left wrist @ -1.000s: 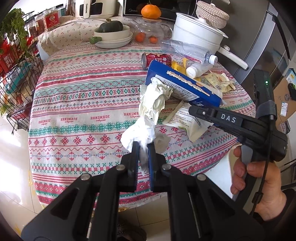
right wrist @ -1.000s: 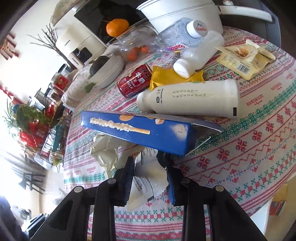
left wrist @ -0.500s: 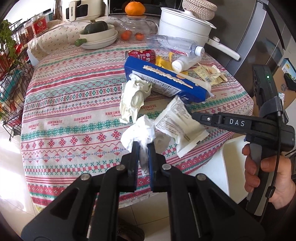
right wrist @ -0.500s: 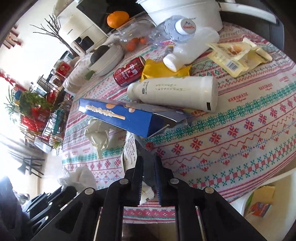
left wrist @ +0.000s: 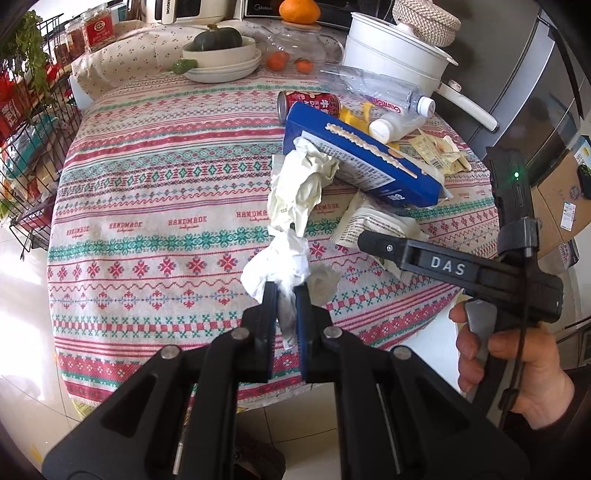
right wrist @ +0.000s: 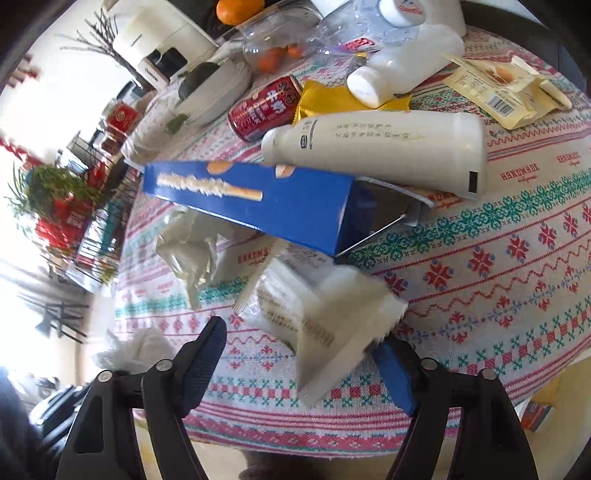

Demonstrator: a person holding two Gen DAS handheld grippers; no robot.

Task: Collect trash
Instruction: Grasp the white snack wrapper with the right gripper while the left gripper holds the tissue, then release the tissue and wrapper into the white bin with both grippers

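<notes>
Patterned tabletop (right wrist: 498, 229) at frame centre: right gripper (right wrist: 306, 354) fingers have just been opening wide, releasing the white wrapper (right wrist: 332, 317), while left gripper (left wrist: 284, 310) fingers clamp crumpled tissue (left wrist: 277, 262).

On my right-hand black gripper (left wrist: 369, 242) I read "DAS" in white letters along its arm. The striped red, green and white woven tablecloth (left wrist: 166, 192) carries the word "HANDMADE" repeated in red, with a smaller line under it that I cannot make out. The black appliance at the back (left wrist: 258, 7) shows "Midea". The clear crushed plastic bottle (left wrist: 384, 92) has a red label whose lettering appears reversed and unclear. The red drink can (right wrist: 266, 107) bears white Chinese characters.
</notes>
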